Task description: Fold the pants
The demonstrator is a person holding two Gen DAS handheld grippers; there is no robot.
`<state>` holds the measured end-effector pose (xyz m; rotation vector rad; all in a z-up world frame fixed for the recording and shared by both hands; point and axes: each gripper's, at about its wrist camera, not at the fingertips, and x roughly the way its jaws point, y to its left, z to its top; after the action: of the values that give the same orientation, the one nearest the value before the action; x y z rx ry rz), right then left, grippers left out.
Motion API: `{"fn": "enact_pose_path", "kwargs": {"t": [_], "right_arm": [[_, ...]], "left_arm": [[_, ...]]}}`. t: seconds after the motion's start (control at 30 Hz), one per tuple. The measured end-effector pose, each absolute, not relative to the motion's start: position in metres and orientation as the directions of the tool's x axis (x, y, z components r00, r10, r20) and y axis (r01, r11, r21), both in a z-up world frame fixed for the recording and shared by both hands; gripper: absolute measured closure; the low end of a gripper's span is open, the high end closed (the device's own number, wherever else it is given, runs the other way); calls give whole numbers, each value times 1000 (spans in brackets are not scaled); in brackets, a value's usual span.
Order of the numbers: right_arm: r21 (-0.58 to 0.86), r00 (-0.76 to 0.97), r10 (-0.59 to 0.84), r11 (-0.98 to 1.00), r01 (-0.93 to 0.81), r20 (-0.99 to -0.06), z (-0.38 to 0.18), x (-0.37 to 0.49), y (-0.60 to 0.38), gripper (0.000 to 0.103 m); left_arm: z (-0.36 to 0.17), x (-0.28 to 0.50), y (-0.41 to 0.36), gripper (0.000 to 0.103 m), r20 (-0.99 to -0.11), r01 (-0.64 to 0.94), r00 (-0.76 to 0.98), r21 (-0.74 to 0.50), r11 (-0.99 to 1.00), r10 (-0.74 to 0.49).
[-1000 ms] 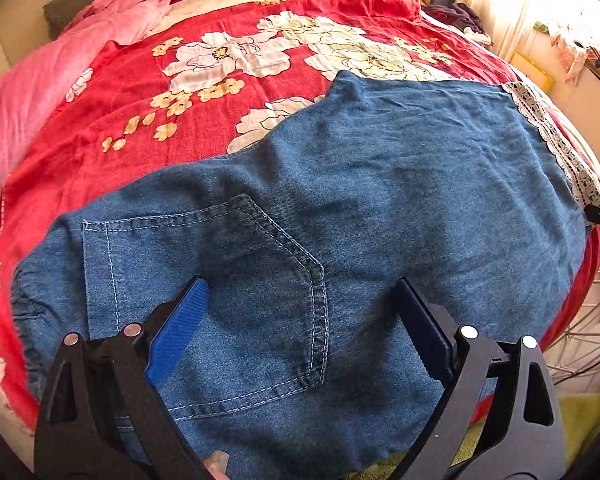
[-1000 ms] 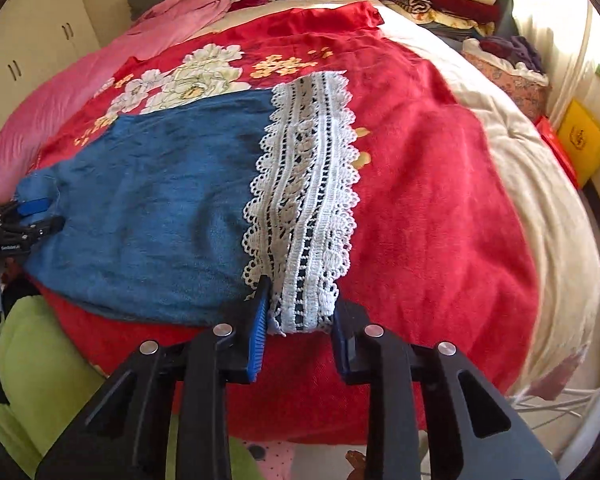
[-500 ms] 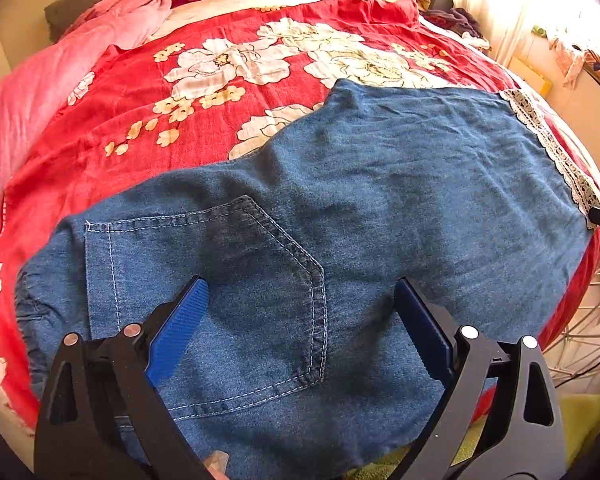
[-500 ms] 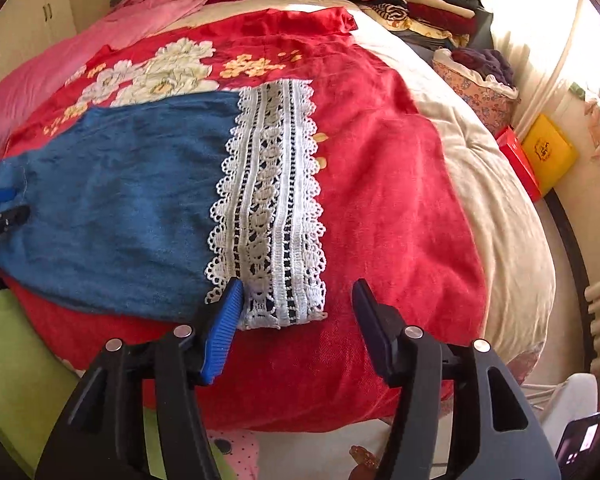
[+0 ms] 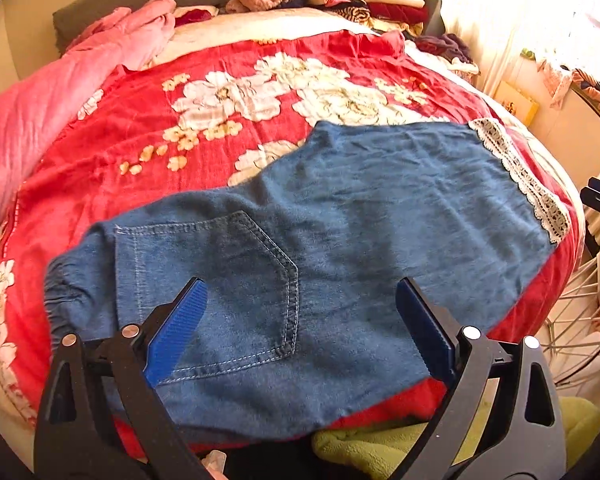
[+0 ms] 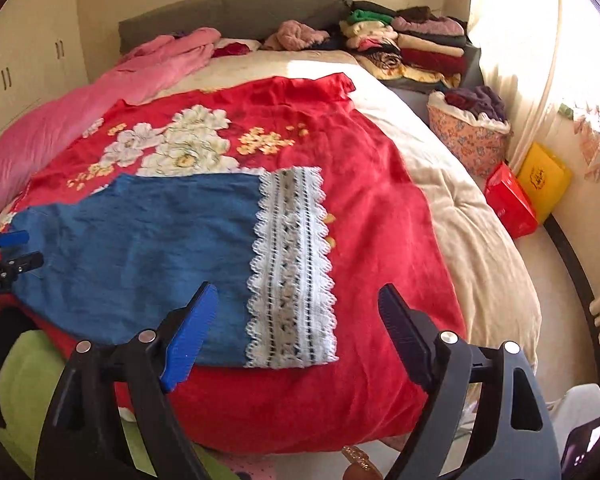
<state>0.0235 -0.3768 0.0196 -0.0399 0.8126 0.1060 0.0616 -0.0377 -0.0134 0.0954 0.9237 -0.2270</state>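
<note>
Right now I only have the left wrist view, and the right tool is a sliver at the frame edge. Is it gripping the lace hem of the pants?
Observer: No. The right tool is open. Its jaws have just been opening and its pads touch nothing. The lace hem lies on the red blanket.
Operator: Is the hem's near corner folded over?
Observer: No, it lies flat. The whole lace band shows, its near edge in line with the denim edge of the pants.
Operator: Is there anything on the floor past the bed?
Observer: A red box sits beside the bed.
</note>
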Motion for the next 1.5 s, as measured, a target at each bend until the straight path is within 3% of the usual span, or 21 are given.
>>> {"fn": "enact_pose_path", "kwargs": {"t": [0.17, 0.4, 0.67, 0.93, 1.47, 1.5], "right_arm": [[16, 681, 130, 985, -171, -721, 19, 23, -355, 21], [52, 633, 215, 963, -265, -744, 4, 32, -317, 21], [118, 420, 201, 969, -217, -885, -59, 58, -310, 21], [190, 470, 269, 959, -210, -841, -44, 48, -321, 21], [185, 608, 284, 958, -221, -741, 5, 32, -339, 21], [186, 614, 285, 957, -222, -736, 8, 31, -340, 17]], "left_arm": [[-7, 56, -31, 12, -789, 211, 599, -12, 978, -138], [-14, 58, -2, 11, -815, 116, 579, 49, 992, -27], [-34, 59, 20, 10, -845, 85, 534, 22, 996, -27], [-25, 55, 11, 10, -827, 115, 559, 5, 993, -61], [2, 42, -19, 10, -789, 185, 607, 24, 982, -95], [3, 41, -21, 10, -788, 187, 608, 26, 982, -95]]}}
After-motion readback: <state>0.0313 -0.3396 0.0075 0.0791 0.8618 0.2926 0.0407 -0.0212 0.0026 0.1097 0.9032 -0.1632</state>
